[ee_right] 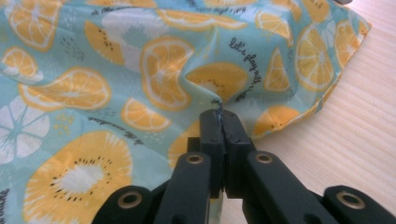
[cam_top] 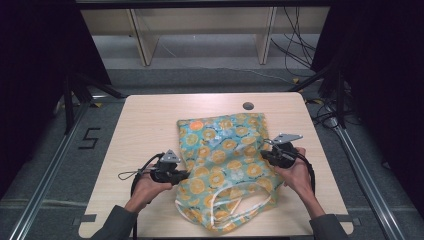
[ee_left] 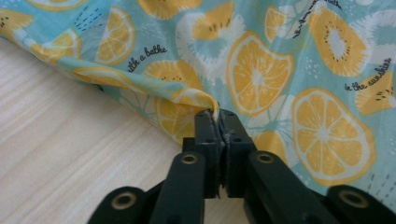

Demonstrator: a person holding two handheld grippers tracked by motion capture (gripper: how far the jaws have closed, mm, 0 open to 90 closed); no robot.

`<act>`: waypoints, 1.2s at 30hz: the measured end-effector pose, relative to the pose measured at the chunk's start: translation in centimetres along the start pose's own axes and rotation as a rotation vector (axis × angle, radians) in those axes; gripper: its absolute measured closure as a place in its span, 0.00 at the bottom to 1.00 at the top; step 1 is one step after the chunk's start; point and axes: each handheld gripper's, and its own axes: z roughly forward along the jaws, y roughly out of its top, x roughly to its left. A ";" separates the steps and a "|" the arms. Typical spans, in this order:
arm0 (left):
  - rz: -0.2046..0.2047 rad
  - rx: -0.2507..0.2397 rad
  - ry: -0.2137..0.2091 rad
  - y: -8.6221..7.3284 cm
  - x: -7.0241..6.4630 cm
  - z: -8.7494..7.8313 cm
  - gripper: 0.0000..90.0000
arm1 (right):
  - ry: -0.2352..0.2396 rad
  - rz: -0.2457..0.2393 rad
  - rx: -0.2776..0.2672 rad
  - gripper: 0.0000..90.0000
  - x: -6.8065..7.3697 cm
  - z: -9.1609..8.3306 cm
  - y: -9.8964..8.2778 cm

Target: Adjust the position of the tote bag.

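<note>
on the pale table [cam_top: 150,115], seen from above, a turquoise fruit-print bag [cam_top: 225,150] lies flat, handles toward the person, with the left gripper [cam_top: 184,175] and right gripper [cam_top: 265,154] at opposite side edges, probably to lift or spread it evenly. left gripper view: jaws clamped on a fold of edge. right gripper view: jaws pinched shut on puckered cloth with orange slices and script.
</note>
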 end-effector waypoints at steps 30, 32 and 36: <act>0.102 -0.031 -0.038 -3.0 -9.5 -4.2 0.34 | 0.102 0.062 -0.050 0.54 2.6 -4.7 -2.0; 0.117 -0.029 -0.060 -3.0 -10.4 -3.4 0.34 | 0.106 0.042 -0.009 0.53 2.7 -4.9 -2.0; 0.154 -0.023 -0.073 -2.5 -11.5 -1.9 0.35 | 0.104 0.054 -0.038 0.52 2.9 -4.7 -2.2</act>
